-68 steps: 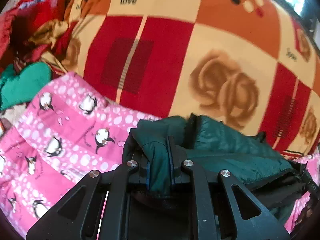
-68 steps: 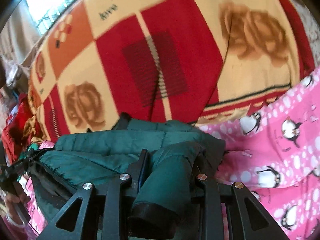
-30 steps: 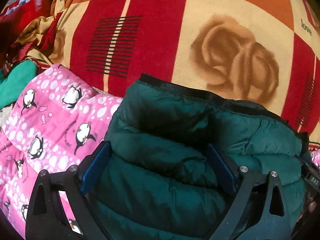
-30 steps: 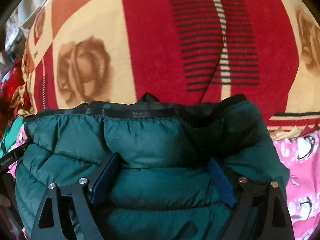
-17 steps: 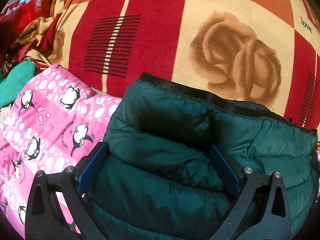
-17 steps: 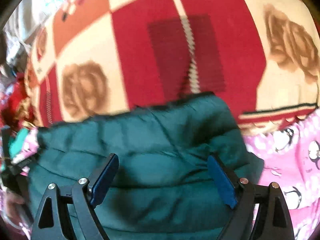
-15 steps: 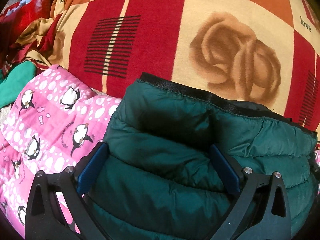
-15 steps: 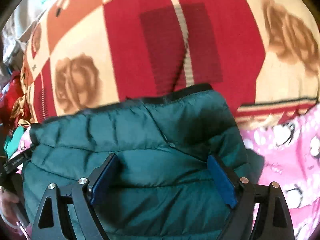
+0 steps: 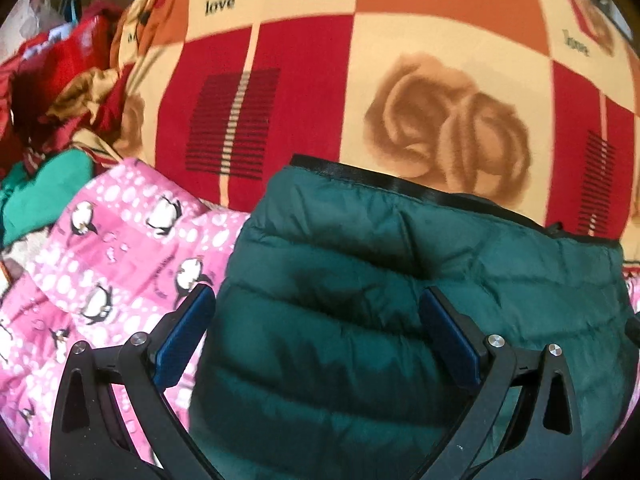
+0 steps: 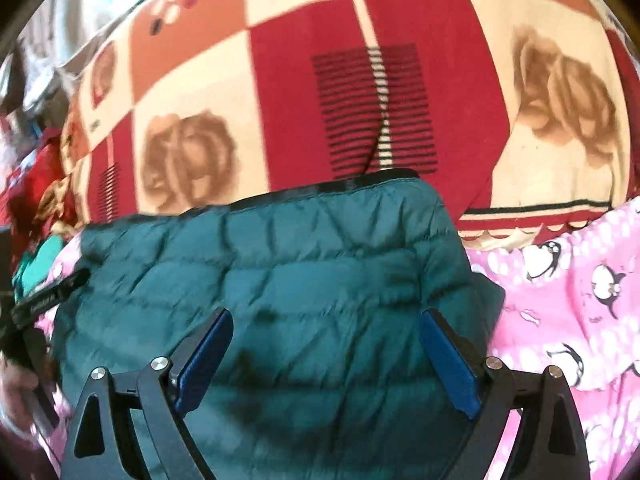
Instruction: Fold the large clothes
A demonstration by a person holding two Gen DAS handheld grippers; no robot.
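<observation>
A dark green quilted puffer jacket (image 9: 400, 280) lies folded on a pink penguin-print cloth, its black-trimmed edge towards the far side. It also shows in the right wrist view (image 10: 288, 280). My left gripper (image 9: 316, 320) is open and empty, just above the jacket's left part. My right gripper (image 10: 324, 340) is open and empty, just above the jacket's right part. The left gripper's body (image 10: 44, 300) shows at the left edge of the right wrist view.
The pink penguin cloth (image 9: 100, 260) spreads left and right (image 10: 580, 300) of the jacket. A red, orange and cream rose blanket (image 9: 360, 80) covers the bed beyond. A heap of red and teal clothes (image 9: 48, 100) lies at the far left.
Both grippers let go of the jacket, opened wide, and the jacket now lies folded flat. In the last half second both grippers have drawn back a little from it.
</observation>
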